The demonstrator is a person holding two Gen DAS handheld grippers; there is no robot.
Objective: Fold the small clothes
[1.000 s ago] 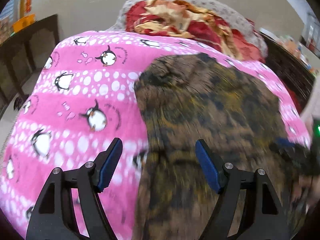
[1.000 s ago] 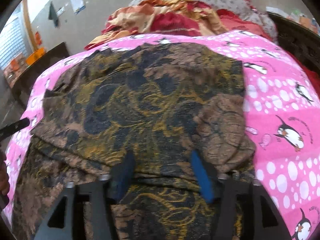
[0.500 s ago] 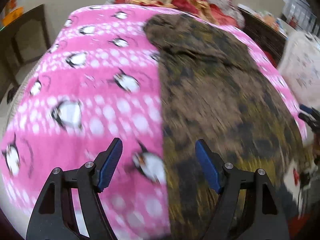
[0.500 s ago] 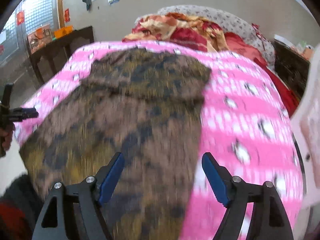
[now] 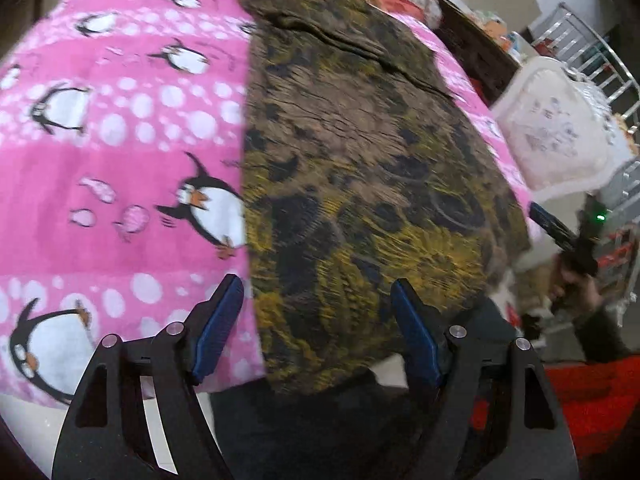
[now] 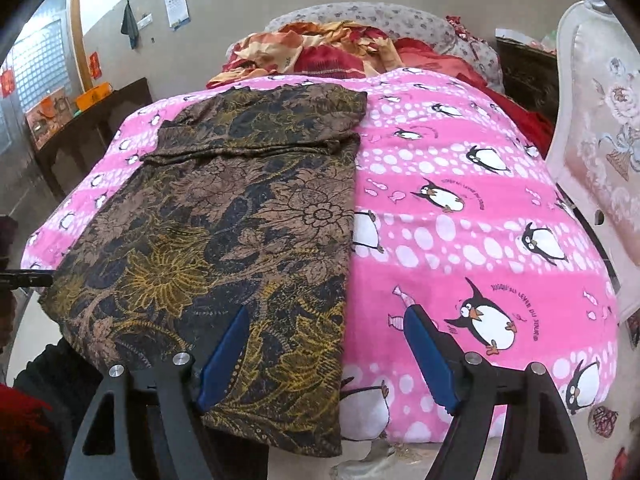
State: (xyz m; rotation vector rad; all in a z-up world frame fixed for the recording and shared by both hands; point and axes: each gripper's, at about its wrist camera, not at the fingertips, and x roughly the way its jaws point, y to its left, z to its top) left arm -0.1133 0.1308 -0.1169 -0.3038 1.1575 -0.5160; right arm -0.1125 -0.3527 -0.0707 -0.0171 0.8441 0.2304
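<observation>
A brown, black and gold floral garment (image 6: 224, 224) lies lengthwise on the pink penguin blanket (image 6: 460, 208), its far end folded over and its near hem hanging off the bed edge. My right gripper (image 6: 328, 316) hovers open above the garment's near right edge, with nothing gripped. In the left wrist view the same garment (image 5: 360, 168) fills the middle. My left gripper (image 5: 318, 292) stands open over its near left edge, holding nothing. The right gripper (image 5: 560, 232) shows blurred beyond the garment's right side.
Rumpled red and orange bedding (image 6: 328, 48) is heaped at the far end of the bed. A pale padded chair back (image 6: 600, 140) stands close on the right, and a dark wooden table (image 6: 92, 120) on the left. Dark clothing of the person (image 5: 320, 432) is below the bed edge.
Both grippers have drawn back to the near edge of the bed. Cloth lay over the right gripper's fingers a second ago; now they are clear. The left view has tipped downward.
</observation>
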